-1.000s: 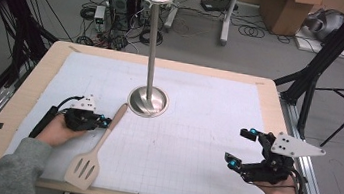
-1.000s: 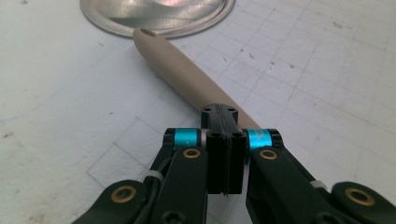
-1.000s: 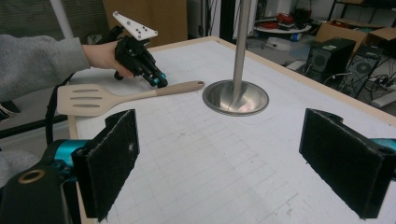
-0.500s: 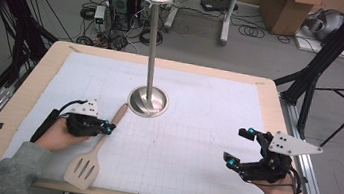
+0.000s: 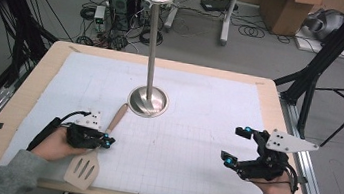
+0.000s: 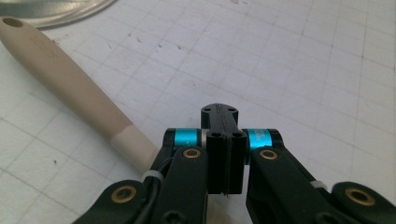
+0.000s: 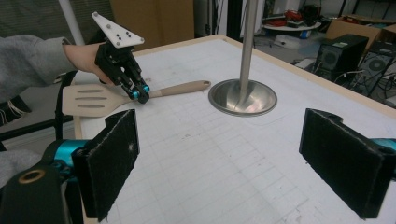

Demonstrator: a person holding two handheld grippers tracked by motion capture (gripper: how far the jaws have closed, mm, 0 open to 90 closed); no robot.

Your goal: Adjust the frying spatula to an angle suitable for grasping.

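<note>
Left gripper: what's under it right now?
The left gripper, jaws shut with nothing between them, sits over the slotted spatula where handle meets blade. The handle runs out toward the stand base. Whether the tips touch the spatula is hidden.

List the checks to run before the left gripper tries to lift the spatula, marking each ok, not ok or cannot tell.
1. Left gripper open for a grasp: not ok, jaws shut.
2. Spatula between the jaws: not ok, its handle lies beside them.
3. Spatula flat on the table: ok.
4. Right gripper open and away from the spatula: ok.
5. Stand upright: ok.
</note>
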